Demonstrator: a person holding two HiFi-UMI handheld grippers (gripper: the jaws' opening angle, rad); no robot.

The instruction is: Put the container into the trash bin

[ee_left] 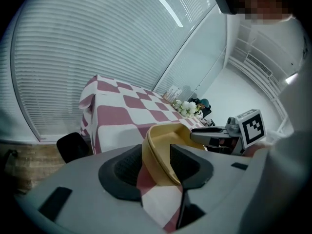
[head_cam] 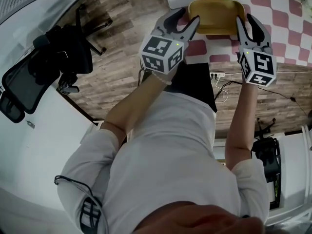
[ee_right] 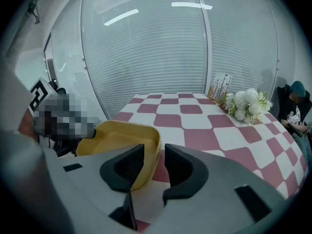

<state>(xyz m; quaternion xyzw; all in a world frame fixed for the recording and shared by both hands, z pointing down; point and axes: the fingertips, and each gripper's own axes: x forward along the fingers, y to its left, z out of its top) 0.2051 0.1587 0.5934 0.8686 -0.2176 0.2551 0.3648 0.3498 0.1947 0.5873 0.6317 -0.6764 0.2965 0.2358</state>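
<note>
A shallow yellow container [head_cam: 217,13] rests on the near edge of a table [head_cam: 278,18] covered in a red-and-white checked cloth. My left gripper [head_cam: 184,22] straddles the container's left rim and my right gripper [head_cam: 247,26] straddles its right rim. In the left gripper view the yellow wall [ee_left: 163,140] stands between the open jaws of the left gripper [ee_left: 156,162], with a gap on one side. In the right gripper view the rim [ee_right: 146,145] lies between the open jaws of the right gripper [ee_right: 155,165], clear of the right pad. No trash bin is visible.
White flowers [ee_right: 246,104] and a card stand [ee_right: 219,87] sit at the table's far side. A black office chair [head_cam: 73,48] stands on the wood floor at left, cables [head_cam: 222,79] lie under the table edge, and a glass wall with blinds rises behind.
</note>
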